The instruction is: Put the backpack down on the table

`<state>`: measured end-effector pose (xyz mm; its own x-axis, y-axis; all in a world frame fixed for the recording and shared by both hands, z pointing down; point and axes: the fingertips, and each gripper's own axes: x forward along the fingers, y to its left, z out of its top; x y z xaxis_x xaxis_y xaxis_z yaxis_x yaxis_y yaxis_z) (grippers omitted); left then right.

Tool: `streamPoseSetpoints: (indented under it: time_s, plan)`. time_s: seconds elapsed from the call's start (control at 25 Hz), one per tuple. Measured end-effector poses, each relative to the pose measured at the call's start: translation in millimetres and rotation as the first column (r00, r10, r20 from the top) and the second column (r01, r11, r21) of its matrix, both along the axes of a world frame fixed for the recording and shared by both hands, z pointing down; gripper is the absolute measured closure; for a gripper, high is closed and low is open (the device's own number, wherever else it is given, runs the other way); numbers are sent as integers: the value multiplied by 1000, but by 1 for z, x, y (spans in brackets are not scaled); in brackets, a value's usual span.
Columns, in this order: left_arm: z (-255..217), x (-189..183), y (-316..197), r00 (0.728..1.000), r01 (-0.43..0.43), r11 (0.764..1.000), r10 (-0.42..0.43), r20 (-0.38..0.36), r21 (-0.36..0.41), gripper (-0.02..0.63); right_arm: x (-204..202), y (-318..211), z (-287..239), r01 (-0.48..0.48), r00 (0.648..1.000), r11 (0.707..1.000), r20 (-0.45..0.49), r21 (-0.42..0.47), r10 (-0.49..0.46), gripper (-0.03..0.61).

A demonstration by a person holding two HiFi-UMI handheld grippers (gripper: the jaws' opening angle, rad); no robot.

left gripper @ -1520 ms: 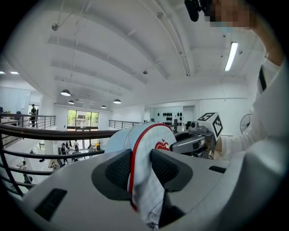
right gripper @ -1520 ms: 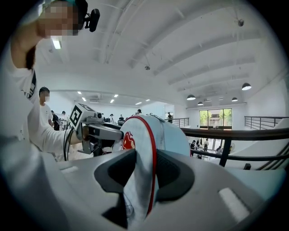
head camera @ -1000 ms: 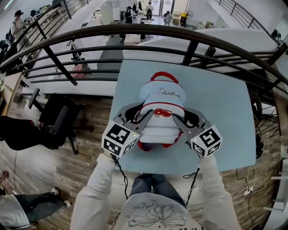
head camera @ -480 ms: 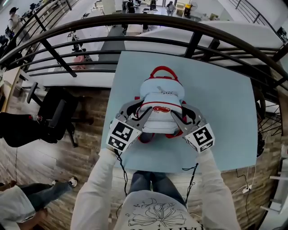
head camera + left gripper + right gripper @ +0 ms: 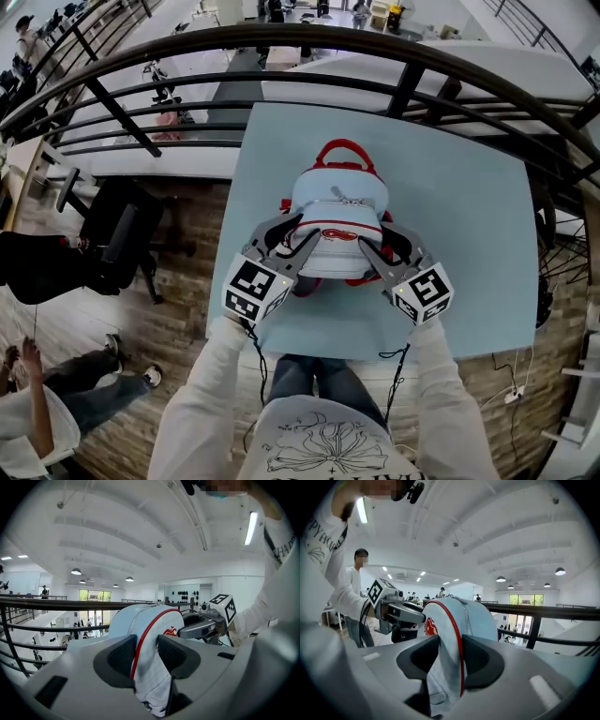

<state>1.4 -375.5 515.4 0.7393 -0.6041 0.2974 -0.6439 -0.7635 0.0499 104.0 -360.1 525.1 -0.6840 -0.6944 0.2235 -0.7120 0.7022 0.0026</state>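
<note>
1. Head view
   - The backpack stands upright on the table, toward its near edge, with the red handle on top.
   - The base appears to rest on the tabletop, but the grippers hide the contact line.
   - The left gripper takes the bag's left flank and the right gripper takes its right flank, both low on the front panel.
   - A railing runs beyond the far edge of the table.

2. Left gripper view
   - A fold of pale fabric with red piping stands between the jaws and touches both pads.
   - The jaws have just been opening, but the fold is not yet free, so the grip counts as clamped on the backpack.

3. Right gripper view
   - The matching fold on the other flank fills the gap between the pads.
   - These jaws have also just been opening, with the fabric in contact on both sides: clamped on the backpack.

4. Handling notes (judgement)
   - The shell is soft and bunches where it is pinched.
   - It holds a rounded shape, so it is probably padded or lightly filled, and light.
   - Fabric folds give a secure, non-slip hold, but the bag can sag or tip once released.
   - Take hold at the side seams, as here, or at the top handle.
   - Release both sides together.
</note>
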Motion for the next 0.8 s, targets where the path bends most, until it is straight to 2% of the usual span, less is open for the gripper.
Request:
streamPoseSetpoints:
  time_s: [0.16, 0.24, 0.48, 0.68, 0.8]
  plan:
    - [2, -2, 9, 999, 11, 999, -12, -38, -39, 462, 0, 10, -3, 2, 992, 998, 128, -67, 6, 380]
    - [3, -5, 14, 999, 22, 999, -24, -45, -47, 456, -1, 15, -7, 0, 988, 997, 157, -73, 11, 360]
    - [-5, -15, 30, 994, 64, 997, -68, -83, -42, 443, -2, 35, -26, -21, 983, 999, 180, -40, 28, 337]
    - [-44, -33, 30, 973, 138, 990, -138, -185, -13, 443, -1, 44, -59, -56, 979, 998, 198, 15, 52, 337]
    - [-69, -40, 28, 962, 187, 982, -178, -209, 25, 444, 2, 44, -80, -102, 980, 992, 178, 75, 88, 342]
